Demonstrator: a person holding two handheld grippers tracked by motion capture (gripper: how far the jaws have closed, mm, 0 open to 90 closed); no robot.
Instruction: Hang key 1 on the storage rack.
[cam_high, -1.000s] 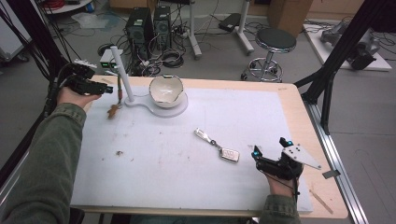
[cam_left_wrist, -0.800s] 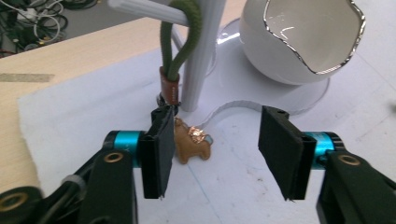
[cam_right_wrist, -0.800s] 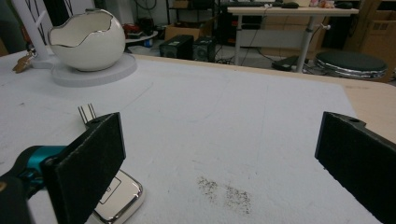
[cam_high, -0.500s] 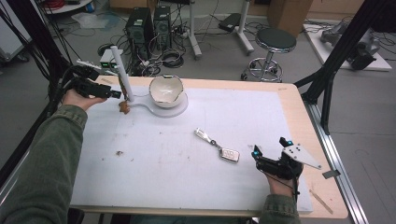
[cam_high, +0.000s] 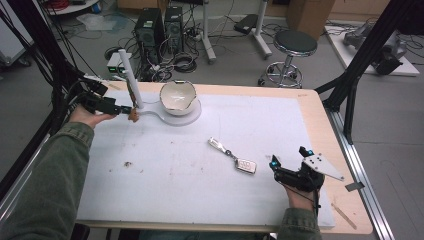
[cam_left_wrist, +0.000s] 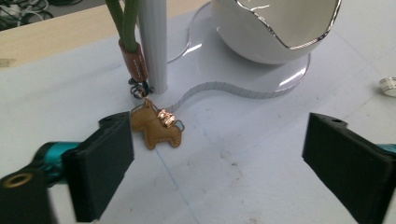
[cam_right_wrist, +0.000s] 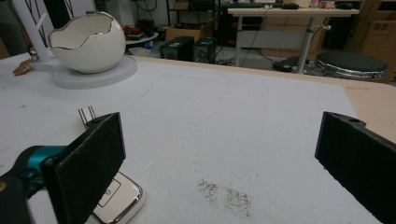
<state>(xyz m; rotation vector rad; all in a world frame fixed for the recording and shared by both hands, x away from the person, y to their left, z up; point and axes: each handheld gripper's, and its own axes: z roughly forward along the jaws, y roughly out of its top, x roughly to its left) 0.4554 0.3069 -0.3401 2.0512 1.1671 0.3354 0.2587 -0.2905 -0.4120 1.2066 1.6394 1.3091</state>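
Left gripper (cam_left_wrist: 224, 163) jaws have just been opening, now wide, gripping nothing; leather horse charm (cam_left_wrist: 156, 127) lies on the mat just beyond the left jaw, apparently clear of it, its green strap (cam_left_wrist: 122, 21) running up the far white post (cam_left_wrist: 154, 42); right gripper (cam_high: 274, 167) well apart.

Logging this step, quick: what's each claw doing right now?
Left claw: open, jaws have just been opening, horse charm lies free beside the left jaw.
Right claw: open, holding nothing, key fob beside it.
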